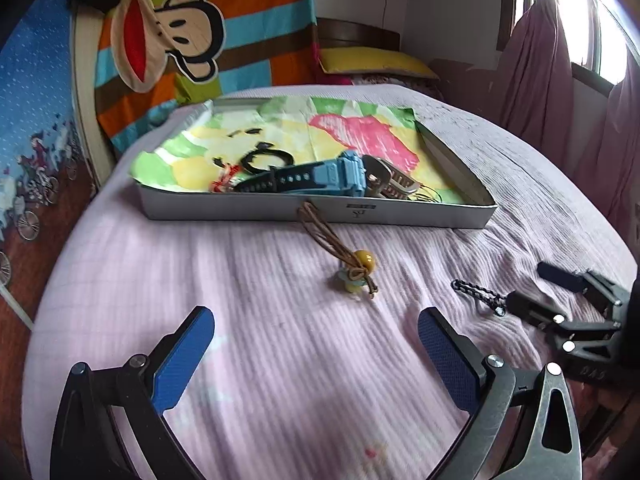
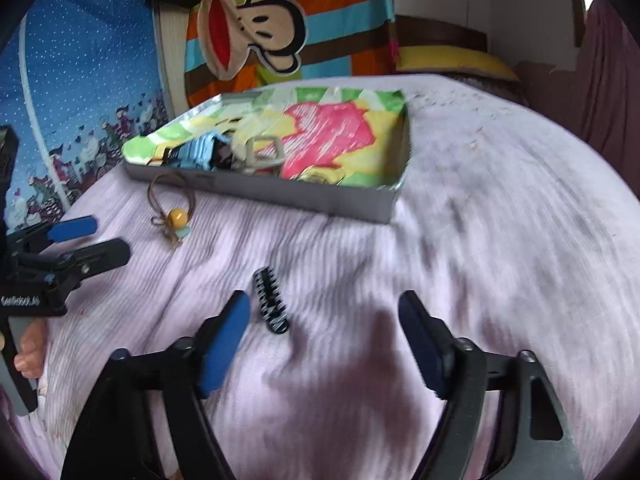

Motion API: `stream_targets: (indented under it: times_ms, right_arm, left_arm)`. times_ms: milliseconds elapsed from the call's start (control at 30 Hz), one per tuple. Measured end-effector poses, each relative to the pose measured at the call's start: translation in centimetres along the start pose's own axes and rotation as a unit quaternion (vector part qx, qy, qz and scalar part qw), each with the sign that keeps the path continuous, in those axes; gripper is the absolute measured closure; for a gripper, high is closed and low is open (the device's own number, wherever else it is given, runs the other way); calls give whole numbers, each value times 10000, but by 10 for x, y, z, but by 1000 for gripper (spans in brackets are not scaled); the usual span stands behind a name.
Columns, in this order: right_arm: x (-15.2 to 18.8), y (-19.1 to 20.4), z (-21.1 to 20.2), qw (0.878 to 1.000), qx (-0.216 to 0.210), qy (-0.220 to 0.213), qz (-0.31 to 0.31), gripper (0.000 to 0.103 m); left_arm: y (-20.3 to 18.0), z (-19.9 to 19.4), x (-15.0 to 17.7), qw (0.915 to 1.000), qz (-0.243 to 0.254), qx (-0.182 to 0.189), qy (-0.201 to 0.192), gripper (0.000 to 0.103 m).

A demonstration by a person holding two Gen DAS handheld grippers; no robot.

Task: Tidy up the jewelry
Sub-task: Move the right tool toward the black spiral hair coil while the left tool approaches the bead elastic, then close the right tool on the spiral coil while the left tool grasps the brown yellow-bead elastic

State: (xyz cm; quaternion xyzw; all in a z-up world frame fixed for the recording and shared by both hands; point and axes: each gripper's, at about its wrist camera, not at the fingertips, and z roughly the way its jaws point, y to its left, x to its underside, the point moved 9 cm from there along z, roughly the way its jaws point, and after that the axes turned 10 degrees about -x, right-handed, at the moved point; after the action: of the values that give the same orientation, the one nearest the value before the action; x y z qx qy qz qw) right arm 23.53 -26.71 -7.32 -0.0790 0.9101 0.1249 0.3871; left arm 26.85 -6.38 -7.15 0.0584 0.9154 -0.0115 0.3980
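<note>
A brown cord with a yellow bead (image 1: 362,264) (image 2: 176,216) lies on the pink bedspread, its loop touching the near wall of a silver tray (image 1: 320,210) (image 2: 320,200). The tray holds a blue watch (image 1: 332,176) (image 2: 196,152), a silver watch (image 1: 390,180) (image 2: 262,156) and a black bangle (image 1: 266,158) on a colourful cloth. A black-and-white chain bracelet (image 1: 478,294) (image 2: 272,304) rests on the bedspread just inside the left finger of my open right gripper (image 2: 324,300) (image 1: 530,284). My left gripper (image 1: 316,314) (image 2: 106,238) is open and empty, short of the bead.
The pink ribbed bedspread (image 1: 280,360) covers the bed around the tray. A striped monkey towel (image 1: 192,40) hangs behind, with a yellow pillow (image 1: 376,60) beside it. Purple curtains (image 1: 540,80) hang at the right. A hand (image 2: 30,352) holds the left gripper's handle.
</note>
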Motion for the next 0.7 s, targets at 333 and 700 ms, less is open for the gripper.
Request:
stream_targets:
  times_ms: [333,700]
  right_arm:
    - [6,13,19,9995,-198,222,-56,67]
    - [6,19,28,9991,-271,298,-112,83]
  left_arm:
    - [-23,20,-7,9992,47,337,191,29]
    - [-29,40,-12,9991,-80,280,292,53]
